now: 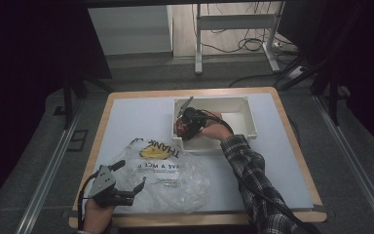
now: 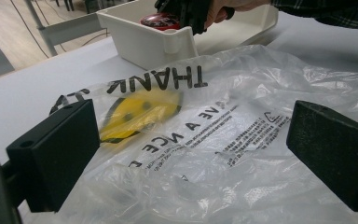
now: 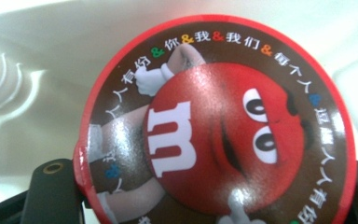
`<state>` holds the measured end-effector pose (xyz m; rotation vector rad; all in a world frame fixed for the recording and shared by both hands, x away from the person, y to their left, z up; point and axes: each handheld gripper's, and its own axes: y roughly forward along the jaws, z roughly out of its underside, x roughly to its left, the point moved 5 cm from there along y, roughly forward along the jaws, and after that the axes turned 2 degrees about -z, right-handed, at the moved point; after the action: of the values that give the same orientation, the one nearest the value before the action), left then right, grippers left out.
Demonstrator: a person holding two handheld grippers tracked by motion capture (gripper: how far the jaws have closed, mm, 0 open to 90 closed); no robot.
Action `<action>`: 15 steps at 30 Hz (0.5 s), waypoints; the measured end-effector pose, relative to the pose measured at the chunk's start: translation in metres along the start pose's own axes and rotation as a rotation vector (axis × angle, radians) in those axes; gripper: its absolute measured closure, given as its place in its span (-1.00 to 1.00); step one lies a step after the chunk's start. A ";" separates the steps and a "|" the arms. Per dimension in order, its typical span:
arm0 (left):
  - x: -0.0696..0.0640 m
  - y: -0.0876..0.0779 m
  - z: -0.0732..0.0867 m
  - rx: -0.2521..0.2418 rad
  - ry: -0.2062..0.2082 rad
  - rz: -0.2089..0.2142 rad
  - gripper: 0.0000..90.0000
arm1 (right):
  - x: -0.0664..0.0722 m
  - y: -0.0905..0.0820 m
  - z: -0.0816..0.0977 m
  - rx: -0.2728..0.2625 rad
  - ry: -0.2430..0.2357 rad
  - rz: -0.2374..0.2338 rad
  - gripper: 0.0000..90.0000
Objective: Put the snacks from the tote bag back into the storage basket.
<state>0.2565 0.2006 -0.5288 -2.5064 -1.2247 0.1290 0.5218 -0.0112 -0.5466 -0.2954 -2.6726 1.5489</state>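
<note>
While clamped in the right tongs (image 1: 184,126) over the white bin (image 1: 246,130), red candy tin (image 3: 216,126) at risk of slipping off its rim grip. Left tongs (image 1: 129,191) spread wide beside plastic bag (image 2: 223,140) on counter (image 1: 126,117).

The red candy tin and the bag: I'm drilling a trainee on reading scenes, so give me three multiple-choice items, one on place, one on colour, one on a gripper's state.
1. Where is the red candy tin?
A. at the white bin
B. on the plastic bag
C. on the floor

2. What colour is the smiley face on the bag?
A. green
B. yellow
C. blue

3. How do the left gripper's jaws stand?
A. shut on the bag
B. shut on the tin
C. open

Answers: 1 A, the right gripper holds the tin at the bin's near wall; 2 B, the print is yellow; 3 C, the jaws stand wide apart over the bag.
</note>
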 end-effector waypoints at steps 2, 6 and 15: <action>0.000 0.000 0.000 0.001 0.001 0.000 -0.95 | 0.000 0.000 0.000 -0.006 0.006 -0.005 -0.43; 0.000 0.000 0.000 0.002 0.001 0.000 -0.95 | 0.000 0.001 0.001 -0.012 0.004 -0.006 -0.44; 0.000 0.000 0.000 0.003 0.003 0.000 -0.95 | 0.001 0.002 0.000 -0.020 -0.005 -0.005 -0.62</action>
<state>0.2565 0.2003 -0.5290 -2.5031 -1.2228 0.1274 0.5207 -0.0098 -0.5479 -0.2854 -2.6919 1.5240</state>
